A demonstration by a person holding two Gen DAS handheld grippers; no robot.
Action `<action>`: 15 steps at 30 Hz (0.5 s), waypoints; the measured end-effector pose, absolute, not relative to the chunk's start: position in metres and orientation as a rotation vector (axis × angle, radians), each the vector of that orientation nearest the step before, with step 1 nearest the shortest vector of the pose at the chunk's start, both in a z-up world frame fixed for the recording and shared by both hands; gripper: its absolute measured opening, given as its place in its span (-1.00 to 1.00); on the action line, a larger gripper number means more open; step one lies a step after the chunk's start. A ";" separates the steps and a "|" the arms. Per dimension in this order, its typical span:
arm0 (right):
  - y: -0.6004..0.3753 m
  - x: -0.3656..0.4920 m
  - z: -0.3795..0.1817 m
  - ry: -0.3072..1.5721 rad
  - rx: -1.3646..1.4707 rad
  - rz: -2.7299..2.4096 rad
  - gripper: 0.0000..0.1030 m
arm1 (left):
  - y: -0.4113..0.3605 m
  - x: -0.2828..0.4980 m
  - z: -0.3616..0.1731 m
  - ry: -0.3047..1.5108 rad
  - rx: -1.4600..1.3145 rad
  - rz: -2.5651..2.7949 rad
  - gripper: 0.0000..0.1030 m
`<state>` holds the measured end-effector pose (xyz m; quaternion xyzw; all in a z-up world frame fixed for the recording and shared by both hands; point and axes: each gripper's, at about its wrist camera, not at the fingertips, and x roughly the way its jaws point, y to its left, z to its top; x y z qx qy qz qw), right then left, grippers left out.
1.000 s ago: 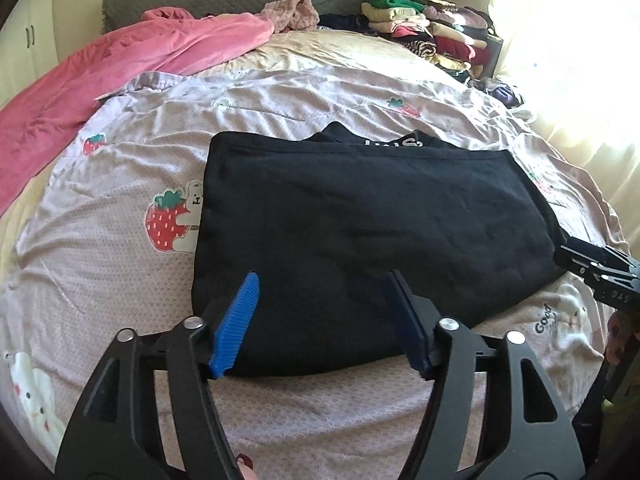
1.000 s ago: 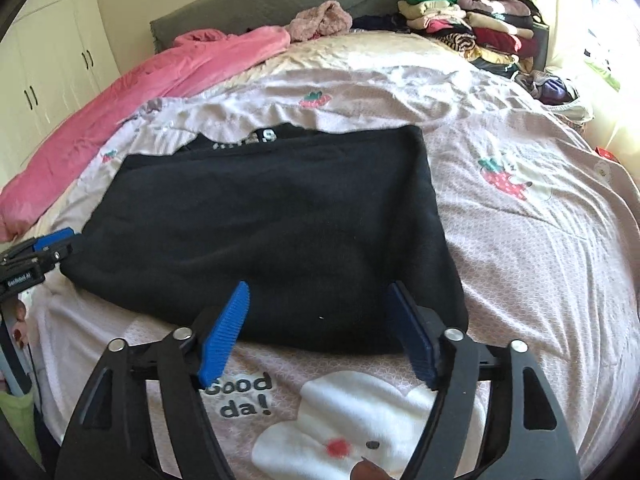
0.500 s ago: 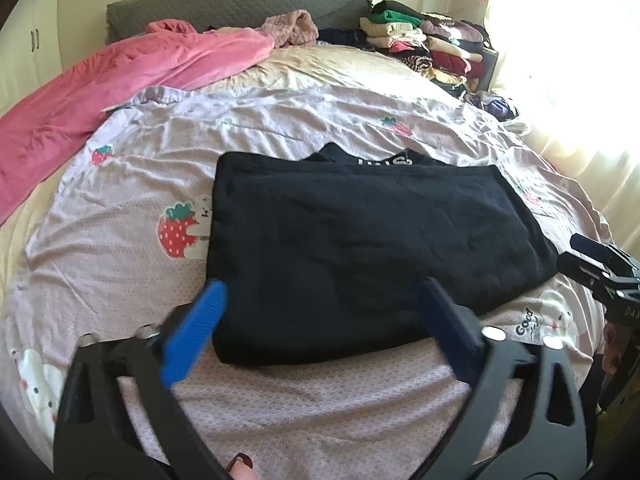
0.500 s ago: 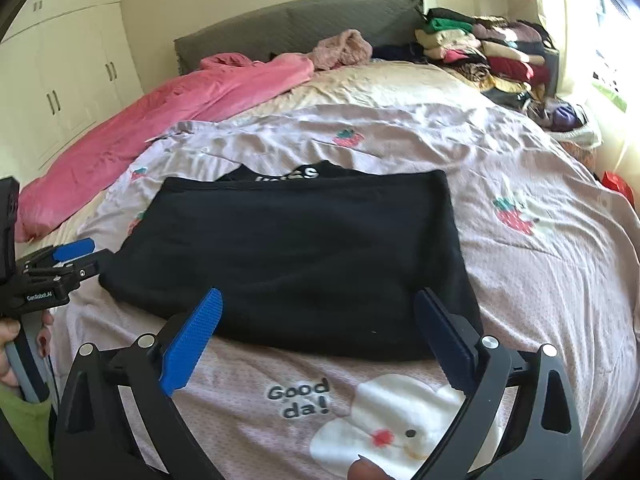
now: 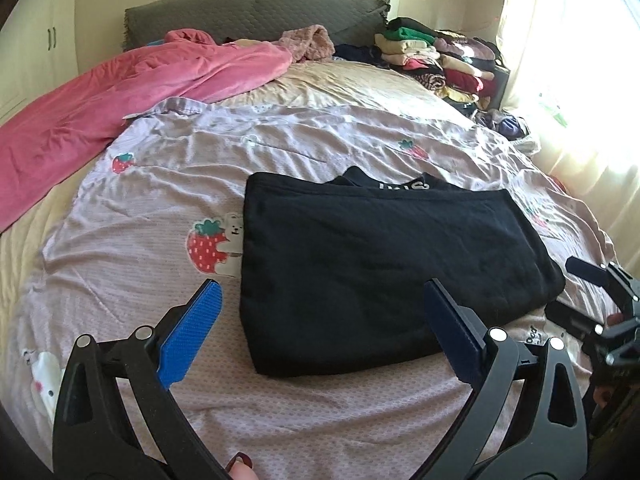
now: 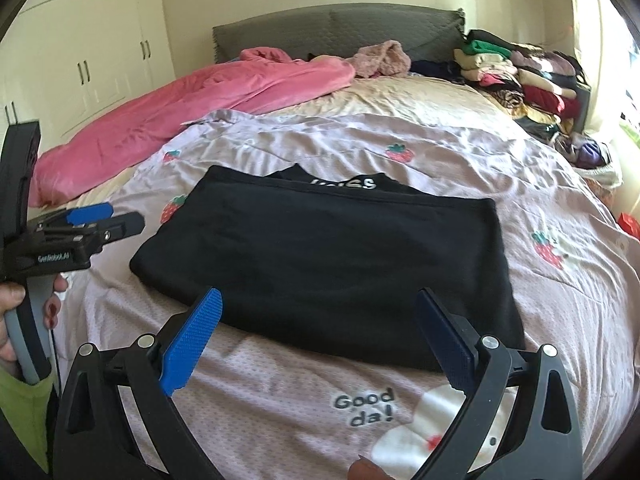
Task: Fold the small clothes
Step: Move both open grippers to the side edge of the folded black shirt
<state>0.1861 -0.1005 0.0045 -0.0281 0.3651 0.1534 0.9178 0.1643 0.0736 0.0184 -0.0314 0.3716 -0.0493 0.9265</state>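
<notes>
Closest in, the left gripper (image 5: 320,320) hangs over the near edge of the bed, its blue fingers (image 5: 192,332) spread wide with nothing between them. The right gripper (image 6: 320,328) hangs the same way at the other near corner, fingers (image 6: 192,340) wide apart and empty. Neither touches the cloth.

Just past the fingertips lies the black garment (image 5: 380,260), folded into a broad rectangle flat on the pink strawberry sheet (image 5: 140,280). From the left view it fills the span from twelve to two o'clock; from the right view it sits from ten to one o'clock. A collar with white letters pokes out from under the far edge.

This looks like a pause between folds. To do the next one well, I would say each gripper should pinch all the layers at a near corner or a side edge, lift both together and lay them over evenly, so the edges meet and the collar tucks in without bunching. A grab at only the top layer could pull the fold open.

Writing: the sheet reads "Good da!" (image 6: 366,406) at six o'clock in the right view. The left gripper's body carries small white lettering (image 6: 54,258), too fine to read surely. The collar print (image 6: 346,183) is half hidden.

Farther off, a pink blanket (image 5: 120,100) lies at ten o'clock, a stack of folded clothes (image 5: 436,60) at one o'clock, and the grey headboard (image 5: 256,12) at twelve.
</notes>
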 end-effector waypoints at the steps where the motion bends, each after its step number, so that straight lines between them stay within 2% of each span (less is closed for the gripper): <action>1: -0.096 0.186 0.004 0.750 -0.067 0.325 0.87 | 0.075 0.164 0.019 0.760 -0.067 -0.099 0.81; 15: -0.023 0.193 -0.011 0.756 -0.200 0.454 0.87 | 0.100 0.172 0.019 0.756 -0.098 -0.017 0.81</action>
